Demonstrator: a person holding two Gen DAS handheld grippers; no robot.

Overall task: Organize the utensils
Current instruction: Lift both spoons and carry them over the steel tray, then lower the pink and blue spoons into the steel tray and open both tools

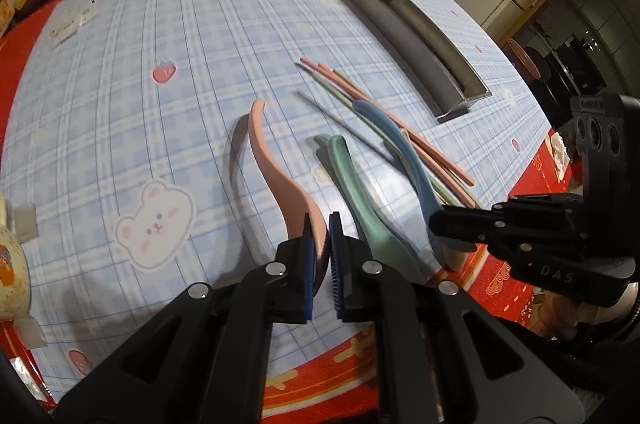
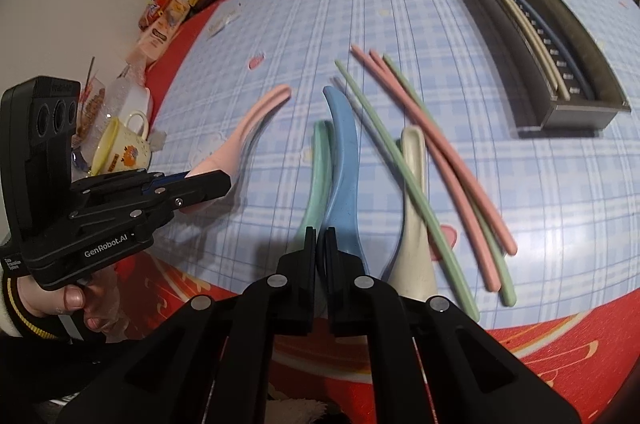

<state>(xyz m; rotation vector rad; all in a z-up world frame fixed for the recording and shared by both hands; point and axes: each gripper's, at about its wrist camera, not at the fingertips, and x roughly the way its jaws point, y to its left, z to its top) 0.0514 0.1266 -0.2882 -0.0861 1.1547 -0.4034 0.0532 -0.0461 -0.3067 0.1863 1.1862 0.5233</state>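
Pink spoon (image 1: 280, 180) pinched by its bowl in the left gripper (image 1: 320, 244) at lower centre and blue spoon (image 2: 342, 164) clamped in the right gripper (image 2: 319, 244), both seemingly mid-pickup, next bound for the steel tray (image 2: 576, 36) at upper right.

Table (image 1: 240, 36) under pale blue checked plastic cloth, printed strawberries and white bear; red patterned border at near edge. On cloth: long rectangular metal tray (image 2: 576, 24), far right. Loose pink and green chopsticks (image 2: 432, 160) crossed in front of tray. Green plastic spoon (image 2: 320, 164), blue plastic spoon (image 2: 344, 160), cream plastic spoon (image 2: 412, 192) side by side near front edge. Yellow patterned mug (image 2: 120, 148) at left edge. White paper slip, perhaps label (image 1: 74, 22), far left.
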